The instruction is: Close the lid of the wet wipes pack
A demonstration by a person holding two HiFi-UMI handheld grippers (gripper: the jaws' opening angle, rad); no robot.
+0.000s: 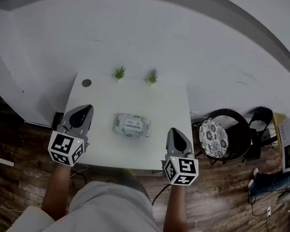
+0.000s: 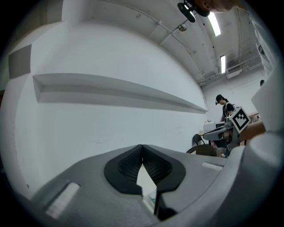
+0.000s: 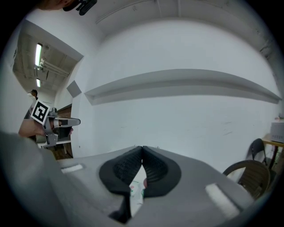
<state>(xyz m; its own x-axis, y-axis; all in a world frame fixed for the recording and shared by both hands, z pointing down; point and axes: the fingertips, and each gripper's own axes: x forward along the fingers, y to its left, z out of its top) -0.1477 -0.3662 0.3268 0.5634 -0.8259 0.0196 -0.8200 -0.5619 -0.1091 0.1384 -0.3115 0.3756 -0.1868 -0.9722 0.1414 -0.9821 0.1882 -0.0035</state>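
Left tool and right tool flank wet wipes pack, label unreadable.

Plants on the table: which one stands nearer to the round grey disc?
The left plant: the disc lies by the table's far left corner, and the right plant stands farther from it.

Pale short-sleeve tee — left gripper, right gripper grey, b/w-tagged.

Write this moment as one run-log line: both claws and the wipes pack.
left claw: shut, empty | right claw: shut, empty | wet wipes pack: on white table, between claws, untouched
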